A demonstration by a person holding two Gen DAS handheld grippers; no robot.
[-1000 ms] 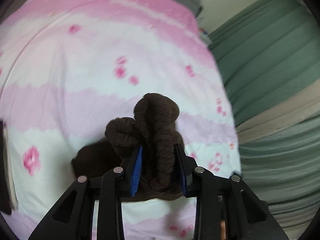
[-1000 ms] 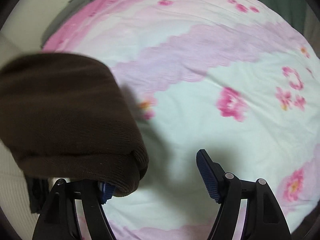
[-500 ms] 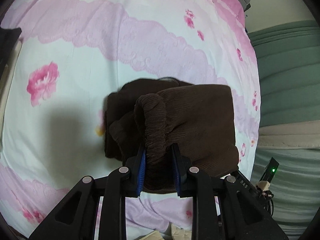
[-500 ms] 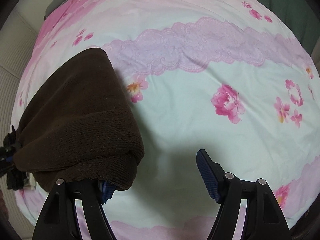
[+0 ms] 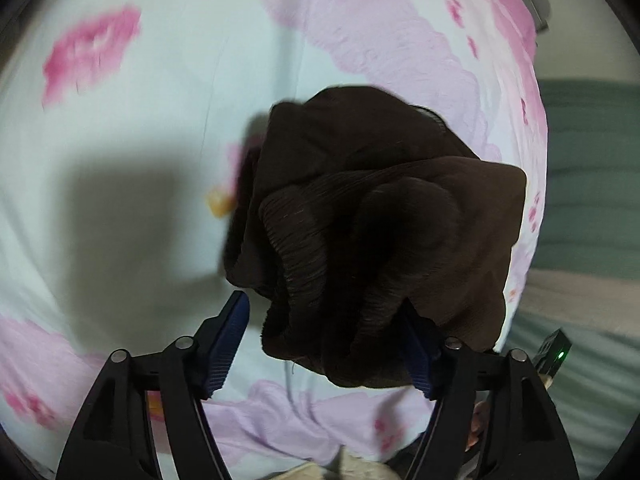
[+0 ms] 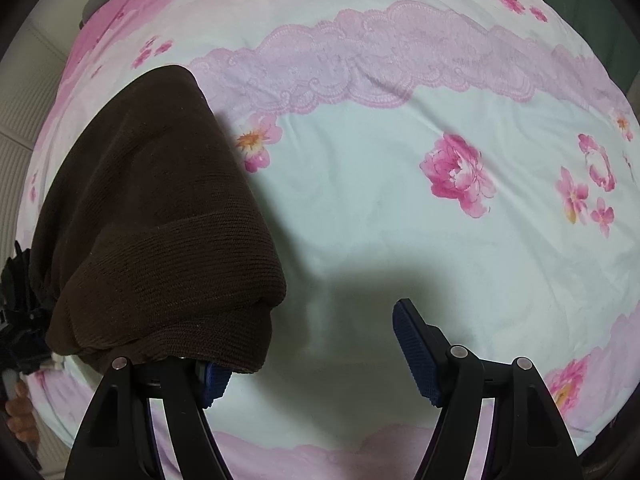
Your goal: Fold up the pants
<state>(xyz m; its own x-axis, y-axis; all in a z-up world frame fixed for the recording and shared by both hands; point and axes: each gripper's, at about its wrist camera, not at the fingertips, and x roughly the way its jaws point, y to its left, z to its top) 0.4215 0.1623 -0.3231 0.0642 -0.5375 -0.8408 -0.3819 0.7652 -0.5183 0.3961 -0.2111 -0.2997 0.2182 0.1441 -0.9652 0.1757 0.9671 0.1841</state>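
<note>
The dark brown knit pants (image 5: 372, 216) lie in a bunched, folded bundle on the flowered bedsheet (image 5: 160, 80). My left gripper (image 5: 324, 344) is open, its blue pads spread wide, and the ribbed edge of the bundle sits loosely between them. In the right wrist view the pants (image 6: 152, 216) drape over my left finger and hide its pad. My right gripper (image 6: 308, 352) is open, with nothing between the pads, just above the sheet (image 6: 400, 240).
The bed edge and a green-grey blanket (image 5: 592, 184) lie to the right in the left wrist view. A black device with a green light (image 5: 554, 354) sits near the right finger. The other gripper and a hand (image 6: 18, 360) show at the far left of the right wrist view.
My left gripper was shut on the ribbed fold and has opened, letting the pants go. The bundle has slumped onto the sheet. The right gripper stays open and has hardly moved.
</note>
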